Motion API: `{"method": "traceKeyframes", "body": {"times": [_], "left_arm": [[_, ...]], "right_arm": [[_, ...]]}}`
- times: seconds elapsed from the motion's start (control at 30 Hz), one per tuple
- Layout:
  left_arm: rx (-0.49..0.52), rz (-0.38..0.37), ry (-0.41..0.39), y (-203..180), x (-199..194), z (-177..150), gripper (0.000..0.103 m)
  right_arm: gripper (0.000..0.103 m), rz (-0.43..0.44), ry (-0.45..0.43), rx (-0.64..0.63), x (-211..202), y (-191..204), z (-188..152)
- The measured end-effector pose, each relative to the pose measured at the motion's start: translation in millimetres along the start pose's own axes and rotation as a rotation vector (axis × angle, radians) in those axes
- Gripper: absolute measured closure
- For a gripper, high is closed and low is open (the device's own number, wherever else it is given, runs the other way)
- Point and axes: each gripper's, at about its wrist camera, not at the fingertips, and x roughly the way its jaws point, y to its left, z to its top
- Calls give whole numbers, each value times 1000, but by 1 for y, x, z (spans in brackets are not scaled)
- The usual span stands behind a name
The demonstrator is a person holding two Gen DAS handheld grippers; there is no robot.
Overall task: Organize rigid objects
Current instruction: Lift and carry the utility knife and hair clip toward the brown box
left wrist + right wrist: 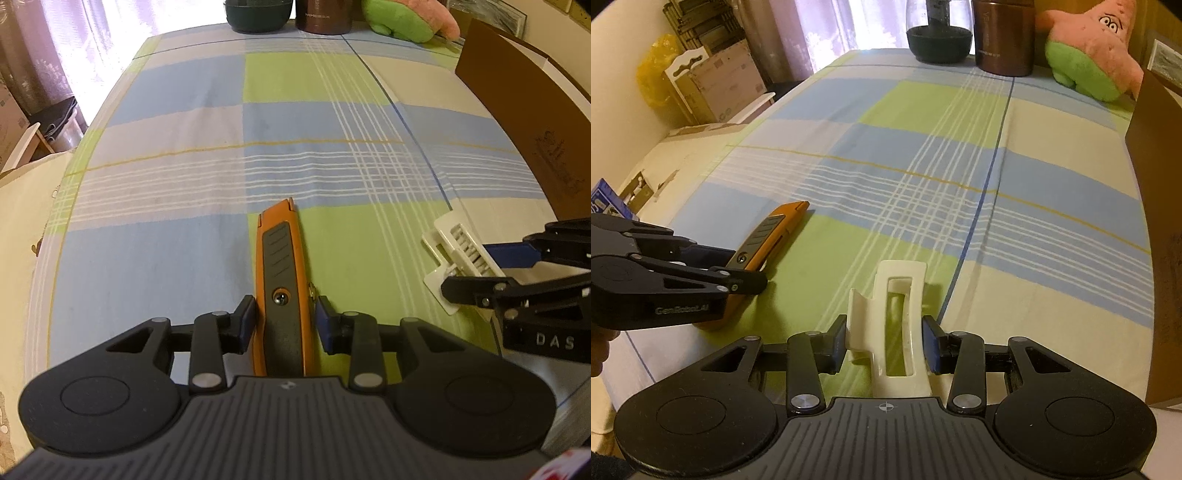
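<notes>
An orange utility knife [282,266] with a grey grip sits between the blue pads of my left gripper [284,325], which is shut on its rear half; its tip points away over the checked tablecloth [184,229]. The right wrist view shows the same knife [768,232] and the left gripper [744,269] at the left. My right gripper [884,339] is shut on a cream hair claw clip [897,314], with a pad against each side. In the left wrist view the clip [458,251] and the right gripper [476,271] appear at the right edge.
A brown cardboard box [1160,221] stands along the right side of the table. At the far end are a dark bowl [938,40], a brown canister [1003,37] and a pink and green plush toy [1089,48]. Cartons [713,85] are stacked off the left edge.
</notes>
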Motion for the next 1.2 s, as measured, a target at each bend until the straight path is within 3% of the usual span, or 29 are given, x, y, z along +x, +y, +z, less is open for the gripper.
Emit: {"method": "traceKeyframes", "body": {"times": [0.4, 0.8, 1.2], "left_arm": [[10, 31, -18, -6, 6, 5, 70], [54, 36, -25, -8, 4, 5, 73], [73, 9, -38, -11, -10, -4, 73]], "right_arm": [[65, -15, -2, 21, 5, 1, -1], [64, -21, -12, 21, 4, 4, -3], [64, 2, -38, 30, -10, 8, -4]]}}
